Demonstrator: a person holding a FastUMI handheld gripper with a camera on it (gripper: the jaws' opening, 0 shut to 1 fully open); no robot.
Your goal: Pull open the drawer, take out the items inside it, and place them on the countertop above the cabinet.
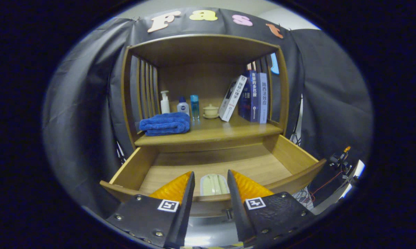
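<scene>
The wooden drawer (291,155) of the cabinet stands pulled out toward me, its floor mostly bare. A pale, flat oblong item (214,185) lies inside it against the front wall, partly hidden by that wall. My gripper (210,177) hovers open above the drawer's front edge, and the pale item shows in the gap between the fingers without either finger touching it. Above the drawer runs the countertop (228,133), a wooden shelf surface.
On the countertop lie a folded blue towel (165,124) at the left, a white pump bottle (164,102), two small bottles (189,106), a cream lidded cup (210,111) and several leaning books (251,97). Slatted sides and a top board enclose the shelf. Cables hang at the right.
</scene>
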